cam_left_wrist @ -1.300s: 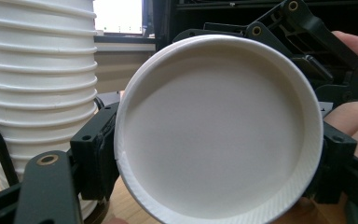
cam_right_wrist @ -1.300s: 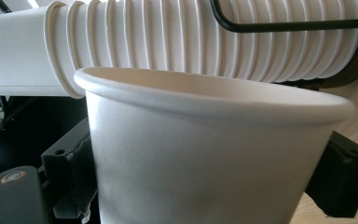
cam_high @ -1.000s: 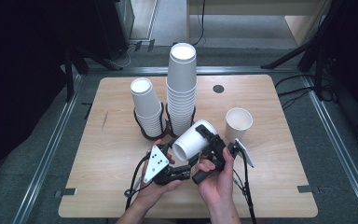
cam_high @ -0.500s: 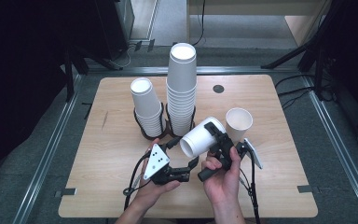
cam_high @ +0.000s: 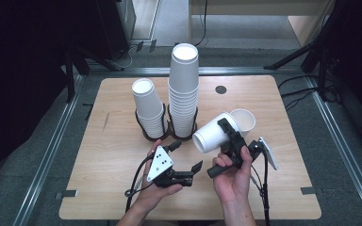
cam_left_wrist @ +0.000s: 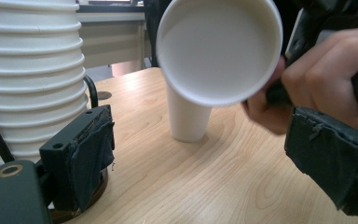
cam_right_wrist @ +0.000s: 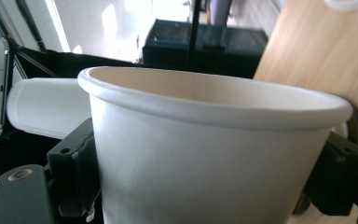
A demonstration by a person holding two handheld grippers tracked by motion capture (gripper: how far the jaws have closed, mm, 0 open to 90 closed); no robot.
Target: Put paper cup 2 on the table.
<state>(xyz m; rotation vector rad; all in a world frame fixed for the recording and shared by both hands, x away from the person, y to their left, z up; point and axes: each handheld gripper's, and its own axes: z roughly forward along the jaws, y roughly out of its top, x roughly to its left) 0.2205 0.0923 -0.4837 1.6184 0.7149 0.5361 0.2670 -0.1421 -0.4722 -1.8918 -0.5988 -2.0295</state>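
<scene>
Your right gripper (cam_high: 227, 133) pinches a paper cup (cam_high: 213, 134) by its wall, jaws pressed on either side, and the cup lies tipped on its side in the air with its mouth toward your left gripper (cam_high: 188, 160). A lone upright cup (cam_high: 243, 121) stands on the table (cam_high: 108, 188) just beyond your right jaws. I'd say you are bringing the held cup over to that one, so roll your wrist until the cup's base points down, line it up above the rim, then ease it in. Keep the squeeze light; that wall will likely buckle. Your right hand (cam_high: 233, 174) grips from below, knuckles up. Your left gripper rests low, jaws spread and empty, the cup stacks (cam_high: 184, 89) just beyond it.
</scene>
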